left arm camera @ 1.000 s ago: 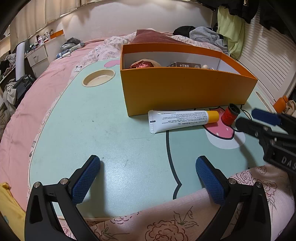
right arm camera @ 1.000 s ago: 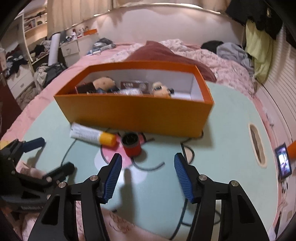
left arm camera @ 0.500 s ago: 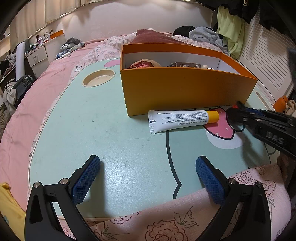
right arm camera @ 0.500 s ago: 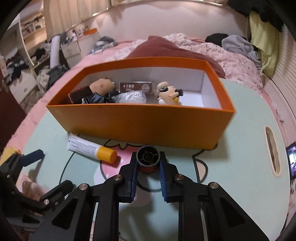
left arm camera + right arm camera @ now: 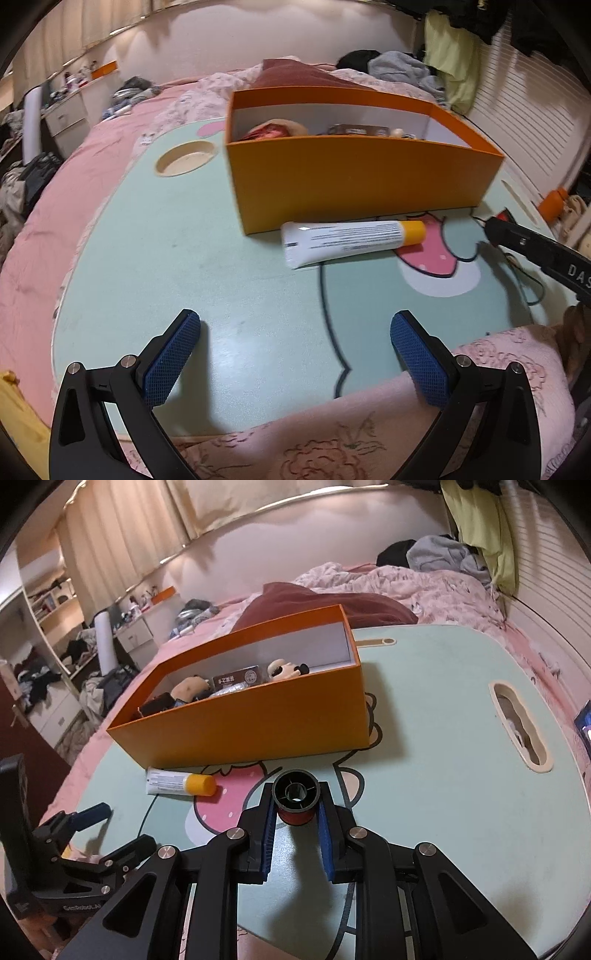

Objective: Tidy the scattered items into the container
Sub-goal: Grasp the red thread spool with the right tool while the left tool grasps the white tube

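Observation:
My right gripper [image 5: 295, 805] is shut on a red thread spool [image 5: 295, 797] with a black rim, held just above the table in front of the orange box [image 5: 258, 716]. The box [image 5: 362, 184] holds a small toy figure [image 5: 284, 669], a card packet and other bits. A white tube with a yellow cap [image 5: 181, 782] lies against the box's front wall; it is the white tube [image 5: 351, 240] in the left wrist view. My left gripper [image 5: 295, 354] hovers open over the near table edge, nothing between its blue pads. The right gripper [image 5: 495, 225] shows at the right of that view.
The mint-green lap table [image 5: 184, 266] has a round cup recess [image 5: 184, 160] at its far left and a slot handle [image 5: 521, 727] on the right side. It rests on a pink bed with floral bedding [image 5: 351, 450] at the near edge. Clothes [image 5: 443, 554] pile up beyond.
The right gripper closed on the red spool, then rolled and shifted with it; the box now looks tilted in its view. The left gripper stayed where it was, open.

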### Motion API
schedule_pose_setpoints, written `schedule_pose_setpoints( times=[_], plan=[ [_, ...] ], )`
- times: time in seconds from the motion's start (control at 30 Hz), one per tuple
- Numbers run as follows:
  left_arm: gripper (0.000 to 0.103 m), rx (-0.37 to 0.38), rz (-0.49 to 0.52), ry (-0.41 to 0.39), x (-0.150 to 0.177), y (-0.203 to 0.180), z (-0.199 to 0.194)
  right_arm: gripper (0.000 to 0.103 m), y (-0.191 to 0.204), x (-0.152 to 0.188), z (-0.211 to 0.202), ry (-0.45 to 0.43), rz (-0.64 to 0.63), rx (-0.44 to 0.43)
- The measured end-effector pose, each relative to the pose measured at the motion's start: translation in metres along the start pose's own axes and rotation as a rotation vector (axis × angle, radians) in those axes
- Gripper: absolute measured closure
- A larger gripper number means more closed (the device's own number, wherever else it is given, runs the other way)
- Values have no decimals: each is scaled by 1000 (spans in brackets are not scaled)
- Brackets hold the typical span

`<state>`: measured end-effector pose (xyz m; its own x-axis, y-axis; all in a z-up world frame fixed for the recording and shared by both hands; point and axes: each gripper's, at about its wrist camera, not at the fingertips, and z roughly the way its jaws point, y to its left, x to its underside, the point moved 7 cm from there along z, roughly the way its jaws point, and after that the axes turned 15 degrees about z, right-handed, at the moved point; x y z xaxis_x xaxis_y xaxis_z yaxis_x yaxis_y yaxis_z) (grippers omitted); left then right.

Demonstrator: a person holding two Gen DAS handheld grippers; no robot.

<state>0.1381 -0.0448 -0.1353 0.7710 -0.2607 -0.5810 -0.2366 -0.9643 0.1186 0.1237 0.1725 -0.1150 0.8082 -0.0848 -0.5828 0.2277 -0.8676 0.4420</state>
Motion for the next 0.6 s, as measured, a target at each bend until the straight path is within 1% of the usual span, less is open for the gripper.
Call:
schedule_pose_setpoints(
  times=[0.1,0.17,0.23,0.3,0.37,0.43,0.53,0.6],
  plan=[
    [0,10,42,4,-12,-8,3,83,-1,-2,-3,-16,16,-15],
    [0,0,56,-5,-23,-11,3,83,-4,-5,-6,-24,36,-30],
    [0,-6,60,-18,-36,-12,4,83,-7,-7,-9,-36,53,-39],
    [0,15,47,-7,-46,-13,10,83,-9,-9,-10,-39,63,-48],
    [0,18,39,17,-51,-15,18,83,-9,-9,-10,-34,65,-48],
    [0,1,50,39,-54,-17,25,83,-10,-9,-9,-29,63,-50],
    [0,-1,77,49,-58,-24,30,83,-10,-9,-9,-22,62,-52],
    [0,-25,97,52,-61,-27,32,83,-10,-8,-8,-19,62,-52]
  ],
)
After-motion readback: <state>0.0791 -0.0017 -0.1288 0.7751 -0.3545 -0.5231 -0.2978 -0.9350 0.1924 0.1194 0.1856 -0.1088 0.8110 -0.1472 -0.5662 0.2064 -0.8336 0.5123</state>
